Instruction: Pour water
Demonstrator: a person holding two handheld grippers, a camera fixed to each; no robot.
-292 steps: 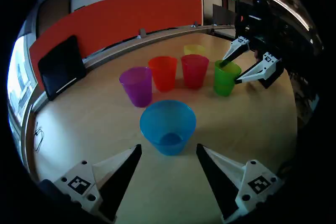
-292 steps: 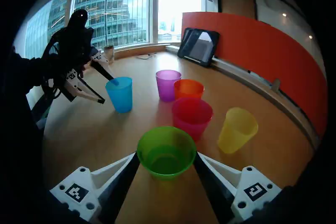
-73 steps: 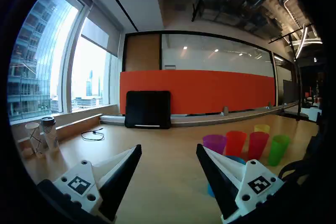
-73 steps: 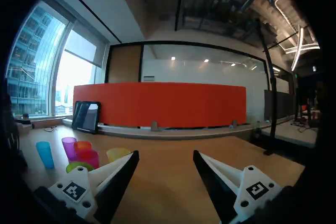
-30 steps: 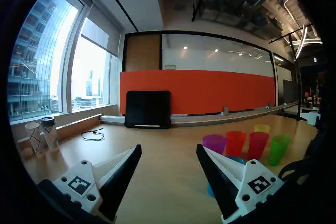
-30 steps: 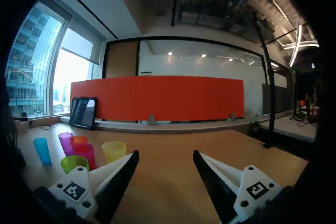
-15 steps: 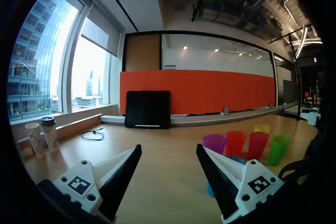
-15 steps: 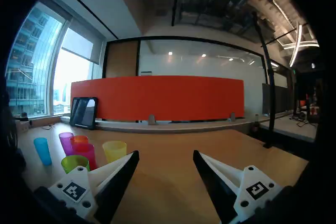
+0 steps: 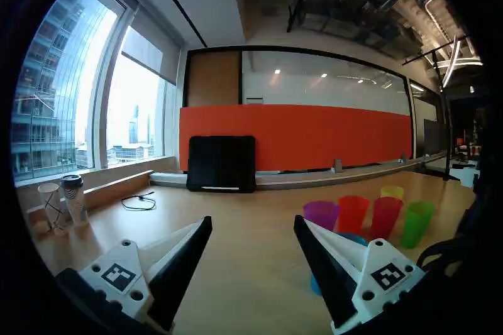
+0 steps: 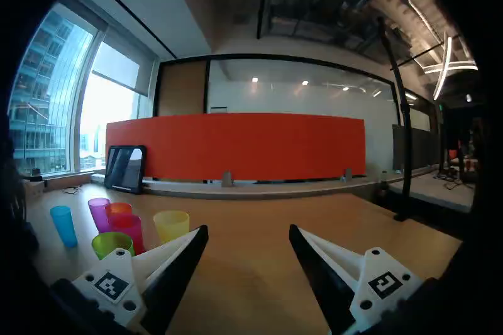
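Several plastic cups stand in a group on the wooden table (image 9: 251,259). In the left gripper view they sit at the right: purple cup (image 9: 320,214), orange cup (image 9: 353,212), pink cup (image 9: 385,214), yellow cup (image 9: 392,192), green cup (image 9: 417,222), and a blue cup (image 9: 316,283) half hidden behind my right finger. My left gripper (image 9: 253,225) is open and empty, low over the table. In the right gripper view the cups are at the left: blue cup (image 10: 63,224), purple cup (image 10: 99,212), orange cup (image 10: 118,209), pink cup (image 10: 129,230), yellow cup (image 10: 171,225), green cup (image 10: 110,243). My right gripper (image 10: 248,231) is open and empty.
A black tablet (image 9: 221,163) leans against the orange wall panel (image 9: 295,137) at the table's far edge. Two paper cups (image 9: 63,203) stand by the window at the left, with a cable (image 9: 138,200) nearby. A black pole (image 10: 405,165) rises at the right.
Since 9.7 s ago both grippers have drawn back from the blue and green cups and now rest low, looking level across the table. Over the last second nothing has visibly moved.
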